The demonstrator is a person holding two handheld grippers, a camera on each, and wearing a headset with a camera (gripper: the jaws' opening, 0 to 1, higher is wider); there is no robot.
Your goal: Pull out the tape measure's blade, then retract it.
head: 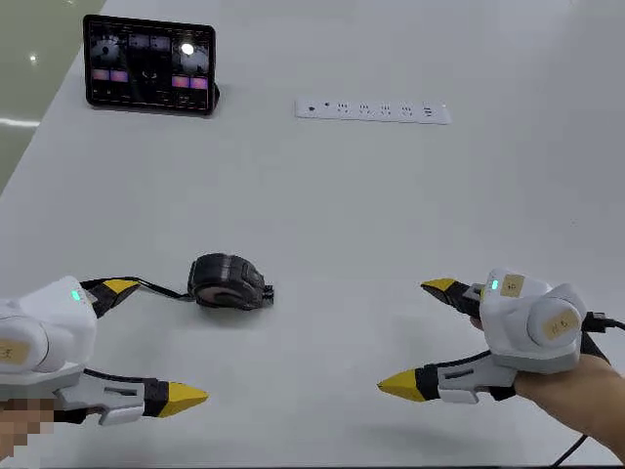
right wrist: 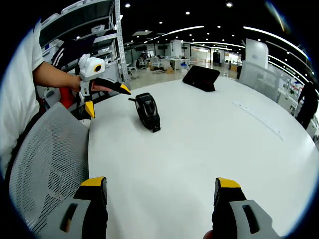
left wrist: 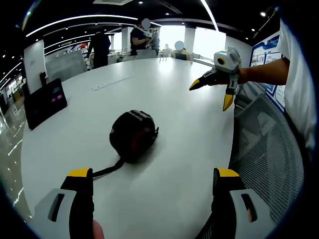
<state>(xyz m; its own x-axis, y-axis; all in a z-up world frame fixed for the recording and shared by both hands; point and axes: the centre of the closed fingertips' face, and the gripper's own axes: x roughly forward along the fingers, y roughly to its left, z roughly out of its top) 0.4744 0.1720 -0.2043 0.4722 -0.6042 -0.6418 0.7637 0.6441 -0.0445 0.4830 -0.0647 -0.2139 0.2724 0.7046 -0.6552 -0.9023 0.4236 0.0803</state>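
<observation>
A black tape measure (head: 228,281) lies on the white table (head: 352,195), its blade fully inside and a black wrist strap trailing to the left. My left gripper (head: 161,337) is open just left of it, jaws wide apart with nothing between them; the tape measure (left wrist: 133,134) lies a little ahead of the jaws in the left gripper view. My right gripper (head: 418,334) is open at the front right, well apart from the tape measure (right wrist: 148,111). The right gripper (left wrist: 213,87) appears across the table in the left gripper view, the left gripper (right wrist: 104,94) in the right gripper view.
A tablet (head: 149,64) with a lit screen stands at the back left. A white power strip (head: 372,110) lies flat at the back centre. A grey mesh chair (right wrist: 42,159) stands by the table's near edge. People stand in the far background.
</observation>
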